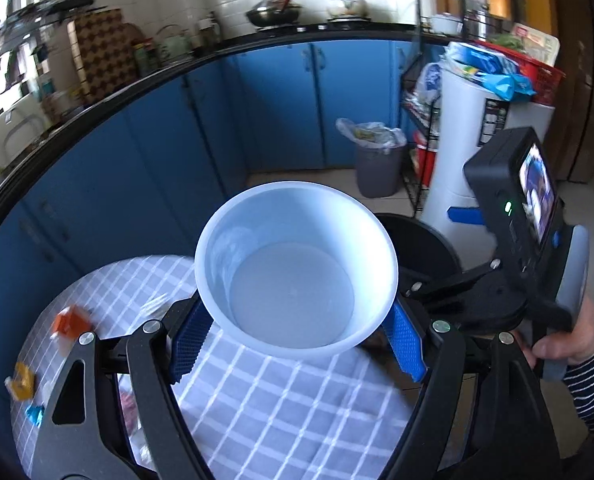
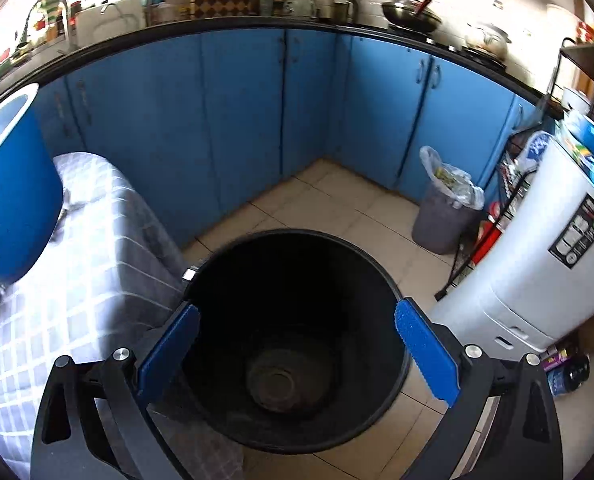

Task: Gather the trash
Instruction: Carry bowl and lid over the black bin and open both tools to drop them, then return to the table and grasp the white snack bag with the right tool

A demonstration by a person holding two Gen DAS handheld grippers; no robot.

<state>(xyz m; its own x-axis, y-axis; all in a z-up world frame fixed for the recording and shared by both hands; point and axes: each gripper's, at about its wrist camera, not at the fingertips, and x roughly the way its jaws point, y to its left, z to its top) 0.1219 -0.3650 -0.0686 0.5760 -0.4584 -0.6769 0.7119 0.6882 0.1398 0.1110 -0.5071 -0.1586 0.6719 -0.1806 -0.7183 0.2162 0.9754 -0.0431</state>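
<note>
The left tool [image 1: 297, 350] grips a white plastic bowl [image 1: 295, 268] above the checked-cloth desk [image 1: 281, 404], just beside the black trash bin [image 2: 293, 340]. The right tool [image 2: 297, 354] hangs over that bin's mouth, jaws spread wide and empty. Small wrappers [image 1: 71, 322] lie on the desk, farther from the bin.

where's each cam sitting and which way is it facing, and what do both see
Left wrist: on the left gripper, tilted down over the checked table; its fingers clamp a white bowl; the person's hand and right gripper body show at right.
Right wrist: on the right gripper, tilted down into the black bin; jaws open, nothing between them.
Shared: black bin, grey lined bin, blue cabinets, the bowl.
</note>
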